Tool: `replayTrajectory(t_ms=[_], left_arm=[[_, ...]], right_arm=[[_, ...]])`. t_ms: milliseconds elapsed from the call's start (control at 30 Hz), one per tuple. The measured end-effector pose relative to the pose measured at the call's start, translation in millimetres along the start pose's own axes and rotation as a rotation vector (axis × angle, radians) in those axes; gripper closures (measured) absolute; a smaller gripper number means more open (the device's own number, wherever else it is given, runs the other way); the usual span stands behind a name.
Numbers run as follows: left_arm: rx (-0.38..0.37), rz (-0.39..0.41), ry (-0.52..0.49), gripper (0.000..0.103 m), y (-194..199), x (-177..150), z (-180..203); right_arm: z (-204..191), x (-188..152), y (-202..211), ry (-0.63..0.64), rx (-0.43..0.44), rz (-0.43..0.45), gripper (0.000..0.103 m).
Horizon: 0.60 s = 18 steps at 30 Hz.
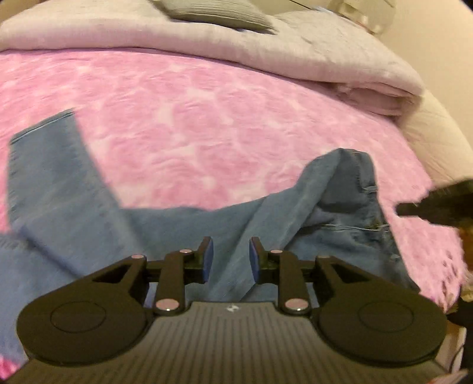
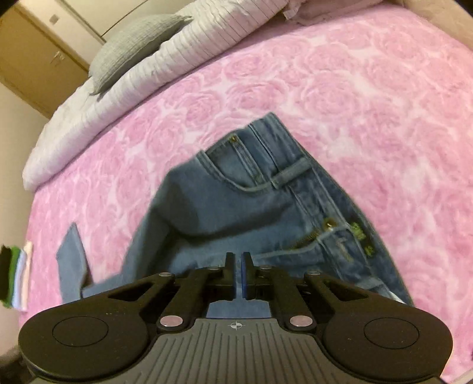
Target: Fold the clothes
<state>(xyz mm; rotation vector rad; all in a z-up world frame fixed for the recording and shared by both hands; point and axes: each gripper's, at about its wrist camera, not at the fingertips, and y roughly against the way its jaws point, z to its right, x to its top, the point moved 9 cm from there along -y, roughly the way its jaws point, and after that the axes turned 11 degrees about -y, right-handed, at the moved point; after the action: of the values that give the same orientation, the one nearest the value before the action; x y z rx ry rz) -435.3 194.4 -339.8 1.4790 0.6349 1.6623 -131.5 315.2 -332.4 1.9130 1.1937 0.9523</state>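
A pair of blue jeans (image 1: 183, 224) lies on the pink rose-patterned bedspread (image 1: 177, 118). In the left wrist view one leg runs up to the left and the waist end bunches up at the right. My left gripper (image 1: 230, 257) is open just above the denim, holding nothing. In the right wrist view the jeans (image 2: 236, 201) show their waistband, pocket and zipper. My right gripper (image 2: 238, 274) is shut on the jeans cloth below the zipper. The right gripper also shows as a dark shape at the right edge of the left wrist view (image 1: 437, 203).
A folded pale quilt (image 1: 207, 50) and a grey pillow (image 1: 212, 11) lie at the head of the bed; both also show in the right wrist view, quilt (image 2: 124, 88) and pillow (image 2: 133, 44). A stack of folded clothes (image 2: 17, 277) sits at the bed's left edge. Wooden cupboards (image 2: 38, 59) stand behind.
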Motion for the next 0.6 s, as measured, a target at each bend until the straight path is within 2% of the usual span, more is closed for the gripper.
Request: replayTrajectory(t_ms=[167, 267, 400, 467, 600], left_arm=[[-0.139, -0.034, -0.028, 0.079, -25, 11, 19], [-0.209, -0.066, -0.055, 0.076, -44, 16, 31], [-0.282, -0.094, -0.069, 0.074, -72, 33, 47], [-0.322, -0.096, -0.048, 0.073, -85, 46, 52], [-0.387, -0.106, 0.018, 0.070, -114, 74, 60]], right_arm=[[-4, 30, -27, -0.120, -0.029, -0.040, 0.098], [-2, 51, -38, -0.199, -0.014, -0.024, 0.097], [16, 75, -43, -0.324, -0.047, 0.026, 0.097], [27, 75, -40, -0.383, -0.048, 0.041, 0.097], [52, 50, -32, -0.425, -0.085, 0.021, 0.097]])
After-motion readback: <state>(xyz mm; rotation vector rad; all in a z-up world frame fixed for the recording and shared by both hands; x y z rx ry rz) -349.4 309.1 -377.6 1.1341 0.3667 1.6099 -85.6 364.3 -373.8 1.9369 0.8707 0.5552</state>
